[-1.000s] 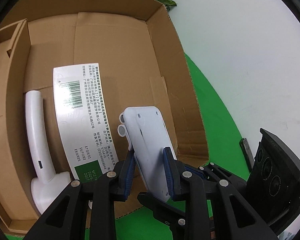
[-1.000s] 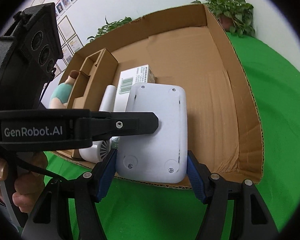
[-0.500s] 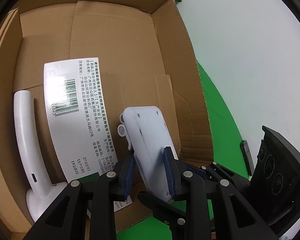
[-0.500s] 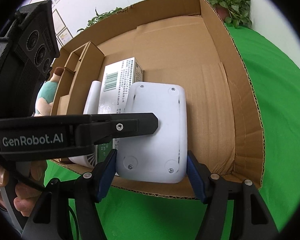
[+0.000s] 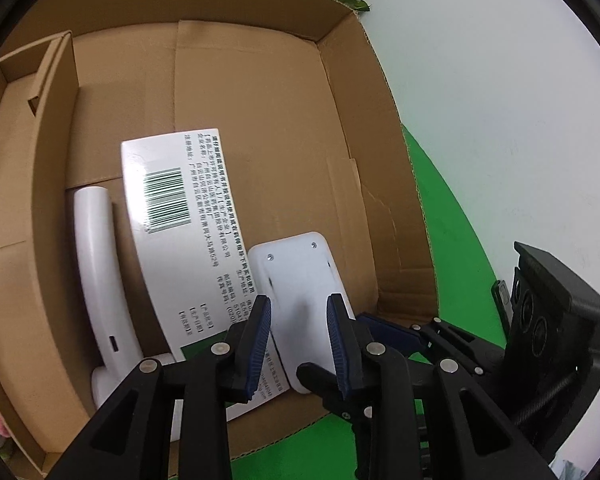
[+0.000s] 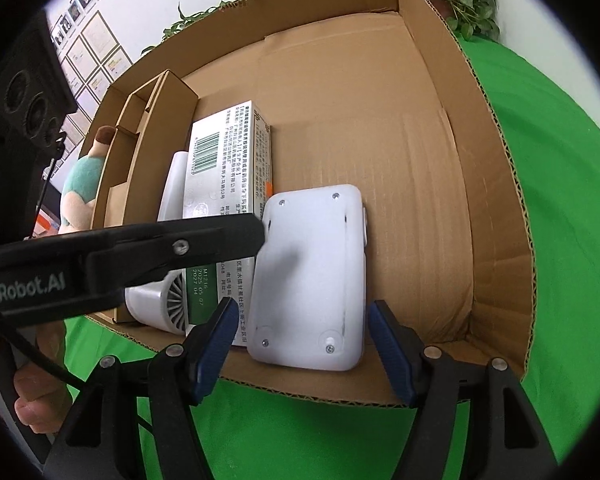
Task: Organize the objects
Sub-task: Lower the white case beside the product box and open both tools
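White rounded device (image 6: 312, 276), screws showing

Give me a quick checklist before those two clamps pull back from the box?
1. White device lying flat on the box floor: ok.
2. Left hand-held gripper open, off the device: ok.
3. Right hand-held gripper open, pads either side of the device: ok.
4. Device beside the carton, not on top: ok.
5. Fan undisturbed: cannot tell.
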Available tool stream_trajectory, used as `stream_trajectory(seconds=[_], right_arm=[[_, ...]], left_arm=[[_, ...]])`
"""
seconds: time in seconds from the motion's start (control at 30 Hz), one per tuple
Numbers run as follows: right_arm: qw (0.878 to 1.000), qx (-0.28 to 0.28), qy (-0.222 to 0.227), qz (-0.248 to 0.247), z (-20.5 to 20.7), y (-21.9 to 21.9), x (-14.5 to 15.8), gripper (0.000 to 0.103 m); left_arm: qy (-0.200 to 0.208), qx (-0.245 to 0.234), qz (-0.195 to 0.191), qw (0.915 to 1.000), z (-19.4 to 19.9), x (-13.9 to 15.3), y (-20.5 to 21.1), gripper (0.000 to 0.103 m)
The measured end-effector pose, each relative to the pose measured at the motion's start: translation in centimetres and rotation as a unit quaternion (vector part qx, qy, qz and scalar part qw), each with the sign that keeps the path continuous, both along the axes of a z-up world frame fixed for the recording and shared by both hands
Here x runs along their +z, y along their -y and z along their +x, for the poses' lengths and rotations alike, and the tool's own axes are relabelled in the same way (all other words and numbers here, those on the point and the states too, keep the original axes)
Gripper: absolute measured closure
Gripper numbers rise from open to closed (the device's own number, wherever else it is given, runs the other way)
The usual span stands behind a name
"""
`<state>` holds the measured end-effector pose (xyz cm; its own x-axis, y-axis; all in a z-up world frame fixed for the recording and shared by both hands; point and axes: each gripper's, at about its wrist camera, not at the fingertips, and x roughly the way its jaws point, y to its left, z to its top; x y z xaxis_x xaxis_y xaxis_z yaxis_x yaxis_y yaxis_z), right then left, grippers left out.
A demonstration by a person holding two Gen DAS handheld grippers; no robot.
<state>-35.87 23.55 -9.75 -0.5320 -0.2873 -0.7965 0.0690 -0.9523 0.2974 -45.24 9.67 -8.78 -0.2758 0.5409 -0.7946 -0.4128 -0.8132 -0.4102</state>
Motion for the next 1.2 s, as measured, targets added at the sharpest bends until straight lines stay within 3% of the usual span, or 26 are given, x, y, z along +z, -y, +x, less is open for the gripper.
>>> stream_trajectory(seconds=[0.3,0.47,0.53,0.73,0.77,0.8,0.87,1.13,1.2], right_arm=[[1.0,0.022,-0.003,0.014,1.0,0.6,-0.1,0.035],[0.999,0.018,-0.002,0.032,0.5,0.6,-0.1,0.031],[0.999,0.01,-0.011,0.044,0.9,0.4,0.1,0.023],[0.995,0.016,-0.069,0.066,2.0,0.2,2.0,0.023],[0.996,0.019,-0.068,0.061,1.3,0.2,2.1,0.026],[0.996,0.021,-0.06,0.059,1.0,0.3,1.8,0.039],[0.997,0.027,-0.034,0.06,0.2,0.9,0.7,0.055],[0.996,0.01,0.004,0.089,-0.9,1.1,-1.0,0.054],[0.997,0.007,0.008,0.076,-0.9,0.7,-1.0,0.054]], left_arm=[[-0.028,0.02,-0.015,0.9993,0.6,0.3,2.9,0.074],[-0.049,0.036,-0.016,0.9981,4.6,-0.4,7.5,0.074],[-0.063,0.04,-0.019,0.997,5.5,-0.1,8.4,0.072],[-0.092,0.055,-0.024,0.9939,7.2,0.5,10.7,0.067],[-0.095,0.057,-0.025,0.9935,7.5,0.6,11.0,0.067],[-0.096,0.059,-0.024,0.9933,7.7,0.5,11.3,0.067],[-0.096,0.062,-0.021,0.9932,8.0,0.4,11.7,0.067],[-0.09,0.069,-0.014,0.9934,8.7,-0.6,13.1,0.067],[-0.096,0.072,-0.018,0.9926,8.9,-0.6,13.4,0.067]])
